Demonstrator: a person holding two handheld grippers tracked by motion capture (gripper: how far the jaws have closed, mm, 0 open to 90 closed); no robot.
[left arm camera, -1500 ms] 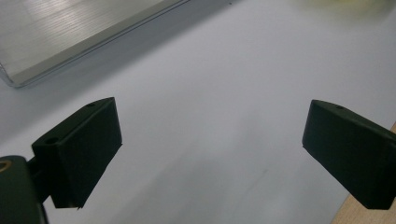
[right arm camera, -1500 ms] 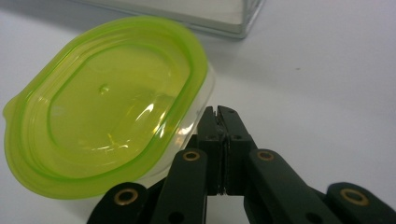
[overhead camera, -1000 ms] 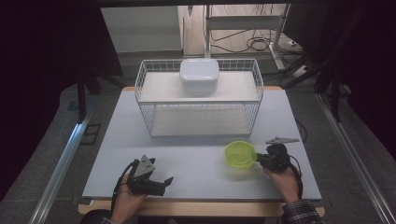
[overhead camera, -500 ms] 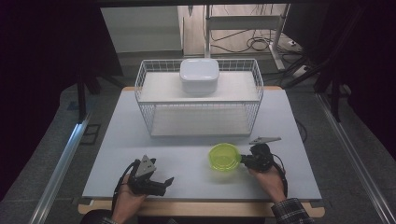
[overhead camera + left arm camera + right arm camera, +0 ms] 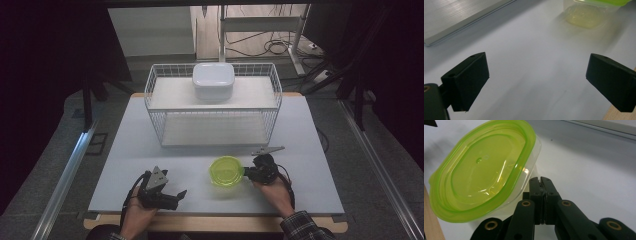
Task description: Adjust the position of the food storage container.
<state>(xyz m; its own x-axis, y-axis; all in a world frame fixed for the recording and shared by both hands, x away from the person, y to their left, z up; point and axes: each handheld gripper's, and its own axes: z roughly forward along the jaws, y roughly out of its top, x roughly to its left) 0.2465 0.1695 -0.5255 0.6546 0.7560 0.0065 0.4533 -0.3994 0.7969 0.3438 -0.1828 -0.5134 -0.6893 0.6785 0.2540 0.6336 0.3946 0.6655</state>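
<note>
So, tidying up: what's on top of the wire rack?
A white lidded tub sits on the rack's top shelf. Its contents are hidden by the lid.

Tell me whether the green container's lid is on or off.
On. The green lid sits flat, covering the clear container's rim.

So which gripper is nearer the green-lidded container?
Right. The right gripper sits shut against the green-lidded container at its right edge; the left gripper rests open, apart, toward the table's front left.
</note>
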